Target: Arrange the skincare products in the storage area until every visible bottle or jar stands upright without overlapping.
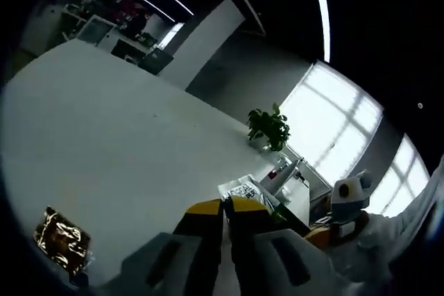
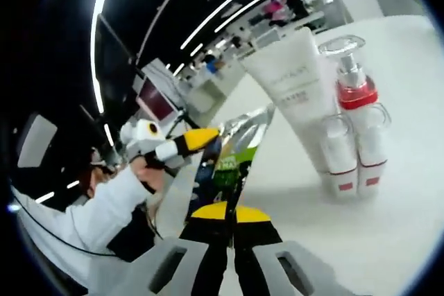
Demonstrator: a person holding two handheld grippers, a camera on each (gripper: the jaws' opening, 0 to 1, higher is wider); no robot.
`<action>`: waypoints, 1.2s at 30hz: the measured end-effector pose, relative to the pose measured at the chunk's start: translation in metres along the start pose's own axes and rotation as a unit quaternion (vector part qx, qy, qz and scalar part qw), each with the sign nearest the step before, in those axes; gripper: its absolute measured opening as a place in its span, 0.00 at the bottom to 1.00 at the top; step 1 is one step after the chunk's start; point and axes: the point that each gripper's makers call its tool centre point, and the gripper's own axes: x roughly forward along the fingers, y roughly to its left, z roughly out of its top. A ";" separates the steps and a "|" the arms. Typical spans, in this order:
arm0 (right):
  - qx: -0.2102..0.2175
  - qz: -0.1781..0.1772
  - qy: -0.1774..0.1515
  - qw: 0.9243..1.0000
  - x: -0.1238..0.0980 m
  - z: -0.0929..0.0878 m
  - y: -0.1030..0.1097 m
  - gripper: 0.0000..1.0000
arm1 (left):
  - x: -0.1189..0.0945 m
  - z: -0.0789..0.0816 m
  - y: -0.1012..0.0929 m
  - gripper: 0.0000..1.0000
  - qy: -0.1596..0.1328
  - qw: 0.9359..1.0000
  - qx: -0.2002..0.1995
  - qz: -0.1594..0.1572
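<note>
On the white table (image 2: 388,240) a tall white tube (image 2: 295,81) stands beside a clear pump bottle with a red collar (image 2: 354,88). Two small white bottles with red bands (image 2: 340,161) (image 2: 371,150) stand upright in front of them. My right gripper (image 2: 230,214) is shut on the lower edge of a green-labelled clear pack (image 2: 229,154), seen edge on. My left gripper (image 2: 198,138), held in a person's hand, reaches that pack's top from the left. In the left gripper view my left gripper (image 1: 225,207) has its jaws together, just short of a printed white box (image 1: 243,189). The right gripper (image 1: 347,199) shows at the right.
A gold-brown foil packet (image 1: 62,242) lies on the white table (image 1: 118,136) near its edge. A potted plant (image 1: 270,127) and some bottles (image 1: 286,170) stand at the far end. A person in a white sleeve (image 2: 83,227) is close by. Desks and a monitor (image 2: 156,102) lie behind.
</note>
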 end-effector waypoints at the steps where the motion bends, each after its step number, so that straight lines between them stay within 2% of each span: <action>1: 0.000 -0.002 0.002 1.000 0.002 -0.001 -0.002 0.00 | 0.001 0.000 0.002 0.00 0.002 1.000 0.001 0.004; 16: -0.003 -0.030 0.023 0.999 0.014 -0.010 -0.024 0.00 | 0.018 -0.013 0.026 0.00 0.034 0.999 0.021 0.035; 20: -0.006 -0.036 0.028 0.999 0.016 -0.012 -0.030 0.00 | 0.024 -0.012 0.029 0.00 0.035 0.999 0.014 0.034; 23: -0.005 -0.040 0.031 0.999 0.017 -0.013 -0.034 0.00 | 0.028 -0.013 0.031 0.00 0.039 0.998 0.025 0.039; 29: -0.006 -0.049 0.041 0.998 0.024 -0.015 -0.043 0.00 | 0.035 -0.020 0.046 0.00 0.053 0.997 0.026 0.058; 33: -0.004 -0.052 0.042 0.998 0.029 -0.015 -0.046 0.00 | 0.039 -0.018 0.055 0.00 0.052 0.997 0.028 0.059; 36: -0.002 -0.056 0.045 0.997 0.032 -0.016 -0.050 0.00 | 0.040 -0.022 0.059 0.00 0.059 0.996 0.031 0.065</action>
